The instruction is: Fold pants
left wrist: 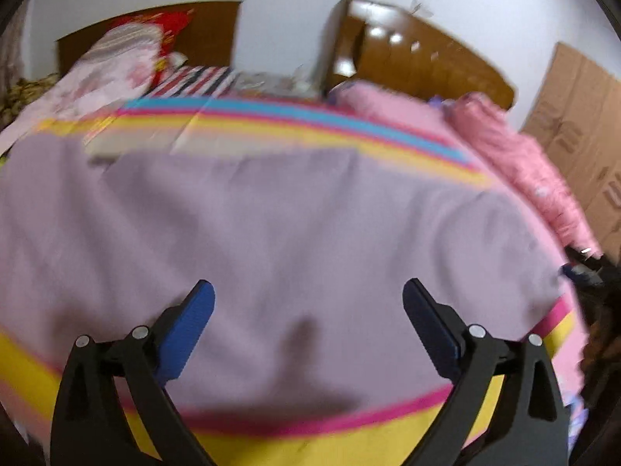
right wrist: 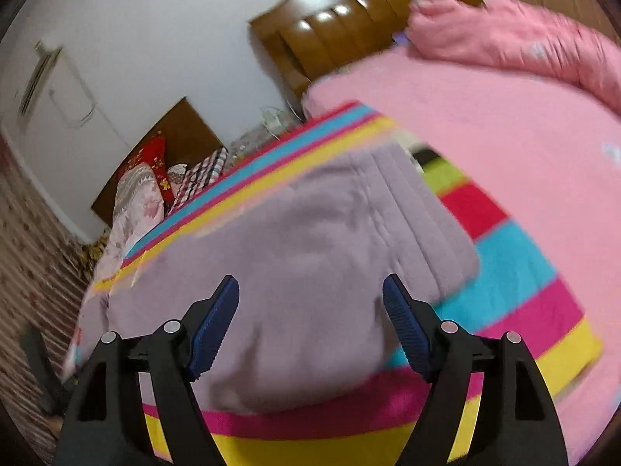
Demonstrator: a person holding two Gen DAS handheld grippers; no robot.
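The lilac pants point(left wrist: 271, 213) lie flat on a striped blanket point(left wrist: 310, 116) on a bed. In the right wrist view the pants point(right wrist: 310, 225) look folded, with a stitched, ribbed edge point(right wrist: 419, 213) at their right end. My left gripper point(left wrist: 308, 283) hovers over the lilac cloth with its jaws wide apart and nothing between the blue pads point(left wrist: 186, 330). My right gripper point(right wrist: 310, 279) is also open above the near part of the pants and holds nothing. Both views are motion-blurred.
The striped blanket point(right wrist: 524, 272) lies on a pink sheet point(right wrist: 504, 116). A bunched pink quilt point(right wrist: 543, 39) lies along the far right by a wooden headboard point(right wrist: 349, 19). Pillows and bedding point(left wrist: 116, 66) pile at the far left; cardboard point(left wrist: 582, 136) leans at the right.
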